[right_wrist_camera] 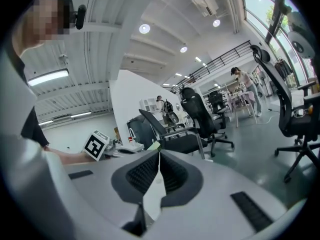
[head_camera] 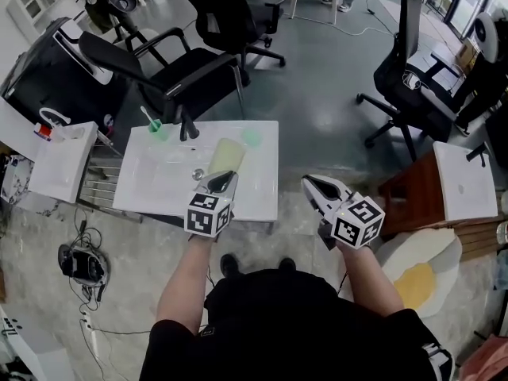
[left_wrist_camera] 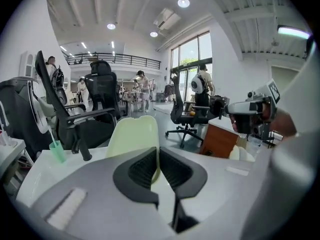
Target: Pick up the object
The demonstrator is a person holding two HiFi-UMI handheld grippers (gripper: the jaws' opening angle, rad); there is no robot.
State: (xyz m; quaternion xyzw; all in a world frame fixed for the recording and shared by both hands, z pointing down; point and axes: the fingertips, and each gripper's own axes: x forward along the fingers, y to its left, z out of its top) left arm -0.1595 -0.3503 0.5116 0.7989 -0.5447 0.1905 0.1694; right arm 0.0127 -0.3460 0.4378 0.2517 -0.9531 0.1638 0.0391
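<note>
Spreading comes first: the left gripper has its jaws drawn almost together, with only a thin slit between the pads in the left gripper view. Nothing is clearly caught there, so they need to part wider than the thing before closing on it. The pale yellow object lies on the white basin at the middle of the head view, just beyond the left tips and right of the drain. Its long axis runs from the gripper toward the top of the frame, leaning a little right, and the far end looks the broader and more rounded one. In the left gripper view the object rises straight ahead, mostly behind the left-hand pad, so the jaws sit slightly off its midline. A small shift toward the left of that view should centre it. I would take it across the short width near the closest end, pads square to the long axis, since gripping along the length would probably let it pivot or slide on the smooth basin. The right gripper hangs off the basin's lower right corner, its jaws pressed together on nothing, and it seems to have no part in this step.
</note>
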